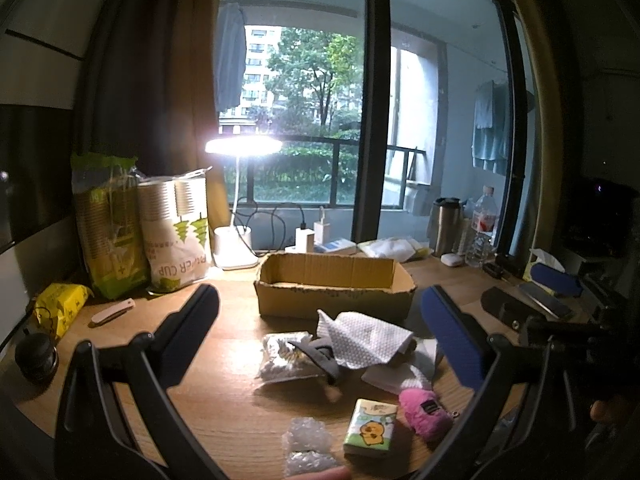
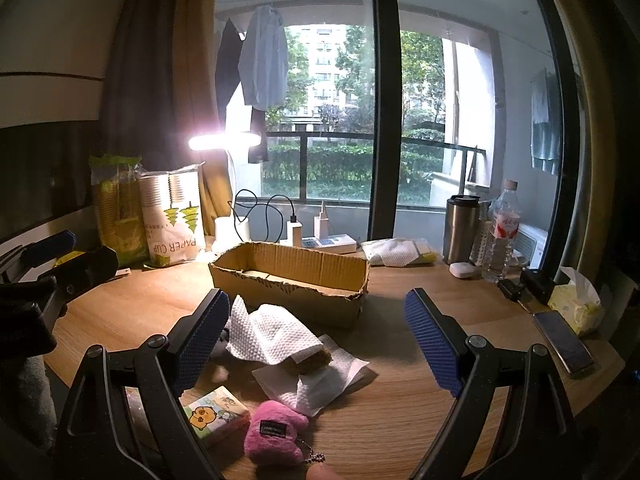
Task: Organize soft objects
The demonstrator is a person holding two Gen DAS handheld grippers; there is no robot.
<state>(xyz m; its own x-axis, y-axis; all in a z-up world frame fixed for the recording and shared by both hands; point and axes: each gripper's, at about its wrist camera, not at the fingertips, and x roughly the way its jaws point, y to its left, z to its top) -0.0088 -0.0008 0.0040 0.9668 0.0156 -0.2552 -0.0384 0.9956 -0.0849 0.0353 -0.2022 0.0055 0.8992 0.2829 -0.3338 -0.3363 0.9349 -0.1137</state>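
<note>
An open cardboard box (image 1: pixel 336 292) (image 2: pixel 292 284) stands mid-desk. In front of it lie a white paper towel (image 1: pixel 368 338) (image 2: pixel 272 334), a dark fabric piece (image 1: pixel 316 354), a clear bag of cotton swabs (image 1: pixel 284 358), folded white tissues (image 2: pixel 320 384), a pink plush keychain (image 1: pixel 424 410) (image 2: pixel 276 432), a green tissue pack (image 1: pixel 372 428) (image 2: pixel 218 410) and bubble wrap (image 1: pixel 308 448). My left gripper (image 1: pixel 320 340) is open and empty above this pile. My right gripper (image 2: pixel 316 344) is open and empty over the towel and tissues.
Paper cup packs (image 1: pixel 176 236) and a lit desk lamp (image 1: pixel 240 148) stand at the back left. A steel tumbler (image 2: pixel 462 230), water bottle (image 2: pixel 500 236), tissue box (image 2: pixel 576 304) and phone (image 2: pixel 564 344) are at the right. A yellow packet (image 1: pixel 60 308) lies far left.
</note>
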